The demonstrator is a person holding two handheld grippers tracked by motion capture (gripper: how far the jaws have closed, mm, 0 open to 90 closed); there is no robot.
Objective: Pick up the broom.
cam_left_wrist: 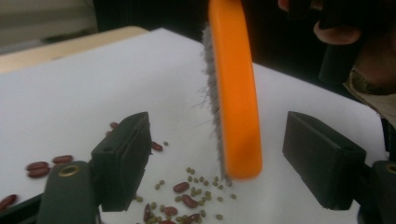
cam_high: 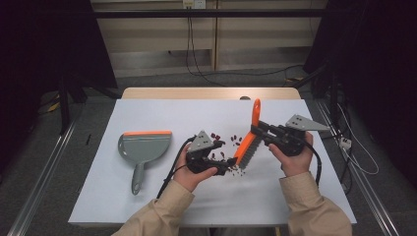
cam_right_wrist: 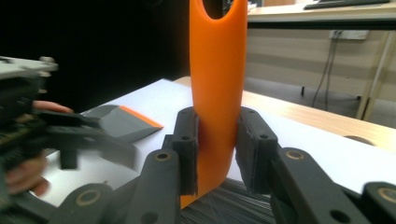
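Over on the left of the white tabletop (cam_high: 147, 206), at nine o'clock from the hands, the grey dustpan (cam_high: 141, 150) with its orange lip lies flat with nothing in it, well apart from the action. Dark red beans (cam_high: 223, 140) and small green ones (cam_left_wrist: 201, 186) are scattered mid-table, between the two grippers. Left gripper (cam_high: 223, 164), jaws apart, nothing pinched: in the left gripper view the orange brush (cam_left_wrist: 236, 98) stands between them, touching neither pad, bristles facing the left-hand jaw, tip down by the beans. Right gripper (cam_high: 263, 133) at three o'clock: jaws clamped tight on the brush's orange handle, which runs up towards twelve, bristle head angled down to the tabletop.
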